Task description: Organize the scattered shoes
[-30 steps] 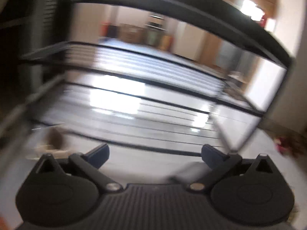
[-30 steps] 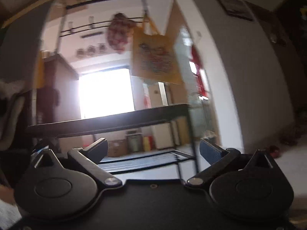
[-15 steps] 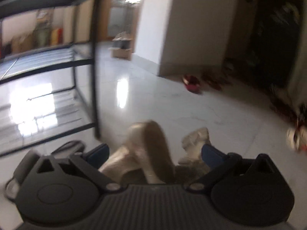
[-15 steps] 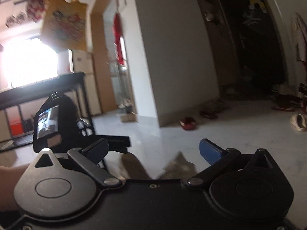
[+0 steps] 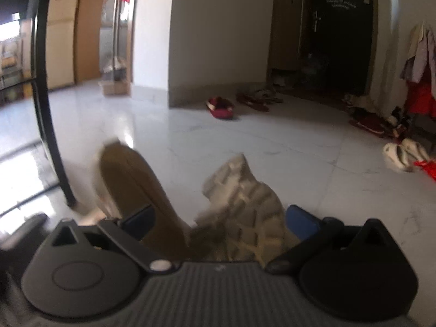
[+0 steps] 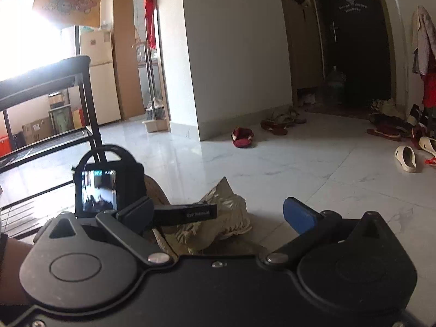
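Beige, chunky-soled shoes (image 5: 245, 212) fill the lower centre of the left wrist view, a pair lying soles-up on pale marble floor (image 5: 272, 141). The left gripper (image 5: 218, 219) has its fingers spread wide around both shoes, one pad at each outer side — whether they press yet, I cannot tell. The right gripper (image 6: 218, 214) at lower centre of its view is spread apart, holding nothing. A black shoe rack (image 6: 84, 87) stands at left w/ its shelves bare as far as visible. Much is left, I judge — red slippers (image 6: 242, 137) sit mid-frame by the wall, cream clogs (image 6: 406, 156) at right edge, and more shoes are piled near the dark door (image 6: 354, 41).
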A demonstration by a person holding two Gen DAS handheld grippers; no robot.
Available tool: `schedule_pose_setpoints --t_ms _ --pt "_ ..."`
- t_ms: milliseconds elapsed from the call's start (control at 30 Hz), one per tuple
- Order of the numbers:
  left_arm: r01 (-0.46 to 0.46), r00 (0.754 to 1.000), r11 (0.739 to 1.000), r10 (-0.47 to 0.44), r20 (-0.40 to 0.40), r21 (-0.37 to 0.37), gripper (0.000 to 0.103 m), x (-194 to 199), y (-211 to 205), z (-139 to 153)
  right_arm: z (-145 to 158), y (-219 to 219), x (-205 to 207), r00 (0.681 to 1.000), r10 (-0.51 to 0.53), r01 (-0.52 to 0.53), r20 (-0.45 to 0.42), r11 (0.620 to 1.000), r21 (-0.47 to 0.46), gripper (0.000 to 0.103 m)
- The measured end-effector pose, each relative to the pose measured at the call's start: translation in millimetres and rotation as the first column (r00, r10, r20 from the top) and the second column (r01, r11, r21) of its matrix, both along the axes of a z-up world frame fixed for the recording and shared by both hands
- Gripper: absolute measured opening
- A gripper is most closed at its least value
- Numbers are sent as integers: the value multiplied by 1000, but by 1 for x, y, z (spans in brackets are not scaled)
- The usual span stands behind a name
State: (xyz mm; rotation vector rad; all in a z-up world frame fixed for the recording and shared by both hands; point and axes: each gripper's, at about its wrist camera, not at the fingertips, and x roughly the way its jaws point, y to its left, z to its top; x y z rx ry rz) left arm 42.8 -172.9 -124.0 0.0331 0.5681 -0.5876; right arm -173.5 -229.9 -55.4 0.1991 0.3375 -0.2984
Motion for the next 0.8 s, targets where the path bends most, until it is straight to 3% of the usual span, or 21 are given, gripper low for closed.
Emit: schedule_pose_setpoints --t_ms 200,333,467,533,633,700,800 --pt "12 991 998 -21 -130 -68 102 9 -1 -14 -9 3 7 998 19 -18 -65 1000 17 103" --pt "-11 970 984 -32 -241 -177 102 26 1 -24 -10 9 15 996 37 -37 -86 999 3 103" --pt "17 975 993 -41 -218 -113 102 26 0 -30 -12 16 25 992 58 -57 -112 998 12 103" --pt "10 962 997 -32 -273 -83 102 33 0 -37 -13 18 29 988 73 -72 -133 997 12 103" --pt "8 948 993 -44 -315 -116 101 40 4 -40 -15 20 33 982 98 -97 -161 995 14 103" --pt "4 934 987 -61 -351 -161 92 47 10 -39 -16 20 35 978 104 -103 -178 995 13 103" --pt "-11 923 980 -67 -380 -198 91 53 19 -39 -18 18 37 975 100 -97 -196 995 22 103"
